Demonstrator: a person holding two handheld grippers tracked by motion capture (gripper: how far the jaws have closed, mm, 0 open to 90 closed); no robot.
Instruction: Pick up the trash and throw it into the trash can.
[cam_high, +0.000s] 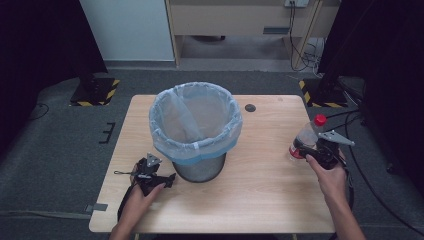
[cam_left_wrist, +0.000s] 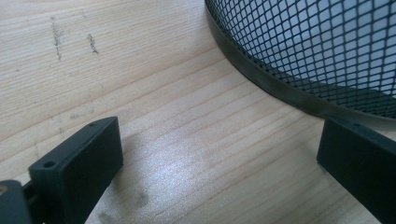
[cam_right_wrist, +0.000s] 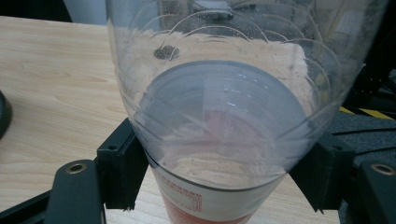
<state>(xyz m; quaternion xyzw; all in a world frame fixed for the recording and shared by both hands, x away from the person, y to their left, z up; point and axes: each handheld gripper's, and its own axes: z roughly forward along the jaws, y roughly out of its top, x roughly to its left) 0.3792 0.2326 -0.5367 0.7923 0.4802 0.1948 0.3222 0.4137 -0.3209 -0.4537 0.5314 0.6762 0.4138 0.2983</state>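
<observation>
Light wood table (cam_high: 260, 200) on grey carpet (cam_high: 55, 150). Far side: wooden cabinet (cam_high: 240, 20) w/ cables, black curtains left & right.

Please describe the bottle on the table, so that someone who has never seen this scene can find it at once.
Start at the mesh waste bin with the pale blue bag, standing in the middle of the wooden table. Go from there to the table's right edge, where the right tool grips a clear plastic bottle. Its red cap and red label band set it apart; nothing else on the table is transparent.
</observation>
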